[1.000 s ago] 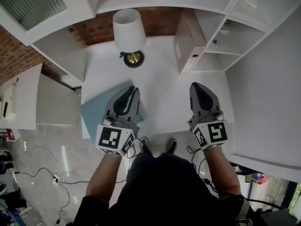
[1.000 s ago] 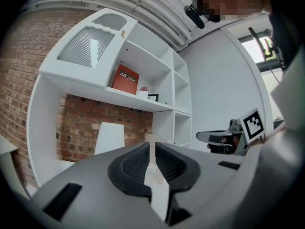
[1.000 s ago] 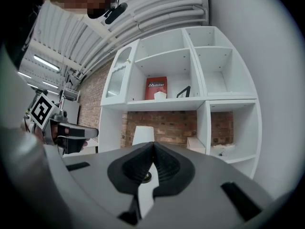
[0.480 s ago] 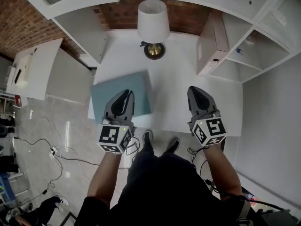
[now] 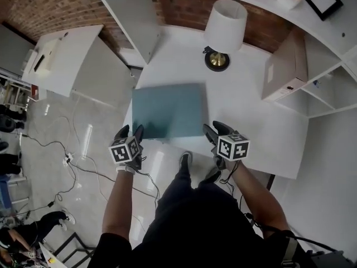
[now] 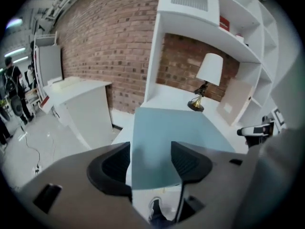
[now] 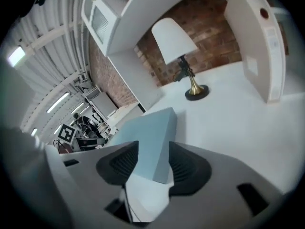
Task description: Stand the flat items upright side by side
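A flat teal box [image 5: 167,109] lies on the white desk [image 5: 262,130], reaching to the desk's near edge. A flat beige box [image 5: 284,66] stands upright at the far right against the shelf unit. My left gripper [image 5: 130,130] is at the teal box's near left corner. Its jaws have just been opening and stand wide in the left gripper view [image 6: 150,162], with the teal box [image 6: 176,132] showing in the gap, untouched. My right gripper [image 5: 212,132] is at the near right corner. Its jaws [image 7: 150,163] have just been opening too, and the box's corner [image 7: 150,137] sits between them without being squeezed.
A table lamp [image 5: 225,29] with a white shade and brass foot stands at the back of the desk. White shelves [image 5: 329,88] flank the desk on the right, and a white cabinet [image 5: 61,54] stands at the left. Cables lie on the floor [image 5: 67,161].
Both grippers have dropped from above the desk to its near edge and their jaws have opened. They now sit at the teal box's two near corners.
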Demonstrator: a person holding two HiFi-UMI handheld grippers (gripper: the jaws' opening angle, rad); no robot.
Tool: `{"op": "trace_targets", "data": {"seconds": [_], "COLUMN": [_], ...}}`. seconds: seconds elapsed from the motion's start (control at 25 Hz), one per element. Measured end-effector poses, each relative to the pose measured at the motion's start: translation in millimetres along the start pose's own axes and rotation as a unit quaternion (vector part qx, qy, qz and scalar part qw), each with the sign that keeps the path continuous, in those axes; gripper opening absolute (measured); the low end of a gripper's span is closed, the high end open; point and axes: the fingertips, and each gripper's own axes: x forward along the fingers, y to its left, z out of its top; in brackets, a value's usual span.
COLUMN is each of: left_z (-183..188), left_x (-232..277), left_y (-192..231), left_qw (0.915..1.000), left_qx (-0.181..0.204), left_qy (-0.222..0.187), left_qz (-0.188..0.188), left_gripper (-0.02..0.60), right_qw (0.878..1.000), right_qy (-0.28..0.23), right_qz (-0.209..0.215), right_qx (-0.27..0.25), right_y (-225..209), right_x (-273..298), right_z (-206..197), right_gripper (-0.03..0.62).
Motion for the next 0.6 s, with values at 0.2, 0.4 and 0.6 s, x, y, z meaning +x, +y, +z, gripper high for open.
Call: {"op": "trace_targets", "data": {"seconds": [0.2, 0.4, 0.6], "left_z": [-19, -19, -18], "left_x": [25, 42, 48], "left_y": [19, 9, 14], "left_qw": [0.9938, 0.9893, 0.9913], "left_qx": [-0.081, -0.064, -0.051], "left_qy": [0.047, 0.072, 0.078], "left_qz": [-0.061, -0.110, -0.094], "left_gripper": [0.261, 0.262, 0.264], "right_qw": [0.999, 0.997, 0.996], "right_qy": [0.044, 0.072, 0.076], "right_qz": [-0.010, -0.022, -0.043], "right_qx": [0.002, -0.020, -0.025], "right_y": [2, 2, 5], "right_x": [36, 56, 63], "right_z": [-20, -27, -31], "right_gripper": [0.253, 0.252, 0.230]}}
